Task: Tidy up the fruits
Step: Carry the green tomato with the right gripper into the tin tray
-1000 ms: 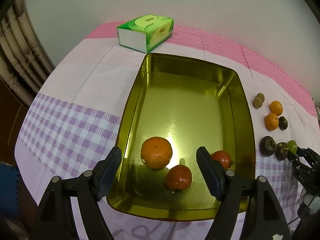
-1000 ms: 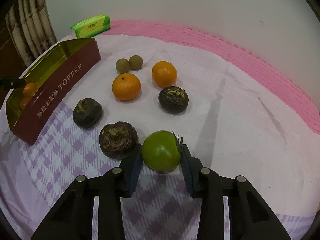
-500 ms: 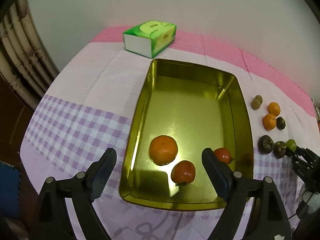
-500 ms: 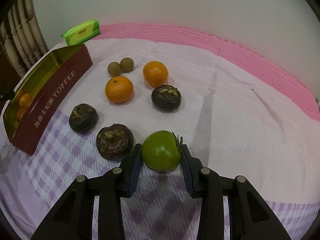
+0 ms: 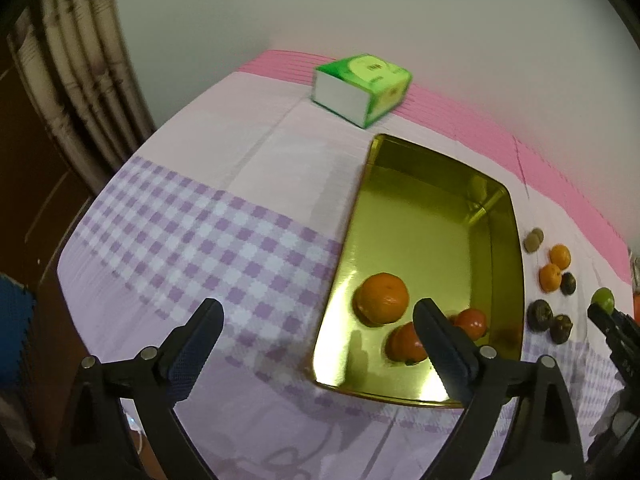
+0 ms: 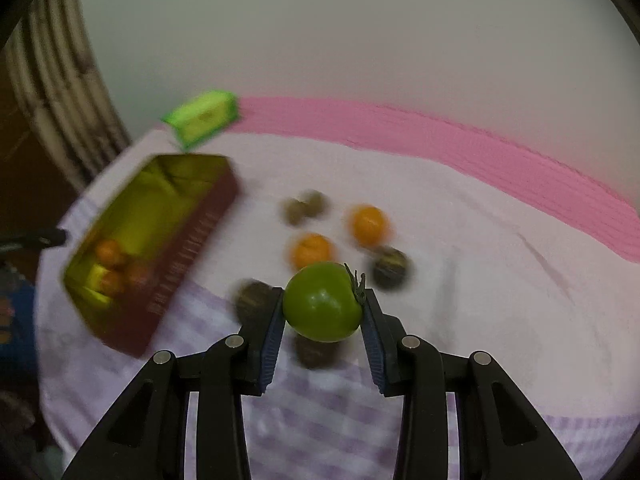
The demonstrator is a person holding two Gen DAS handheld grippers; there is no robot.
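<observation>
One green tomato [image 6: 322,302] now lifted clear of the surface [image 6: 460,240], clamped in right gripper [image 6: 323,320], bound for tin [image 6: 188,240]; left gripper [image 5: 316,344] opening, empty.

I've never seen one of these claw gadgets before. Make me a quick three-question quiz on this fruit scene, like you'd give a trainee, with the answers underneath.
1. True or false: the right claw is shut on a green tomato.
2. How many fruits lie inside the gold tin?
A. one
B. three
C. five
3. Fill in: beyond the tin's far end, by the pink border, sits a green ____.

Key
1. True: both pads press the tomato's sides and it hangs above the cloth.
2. B: one orange and two red tomatoes.
3. Tissue pack.

The left claw is opening, with nothing between its pads.
</observation>
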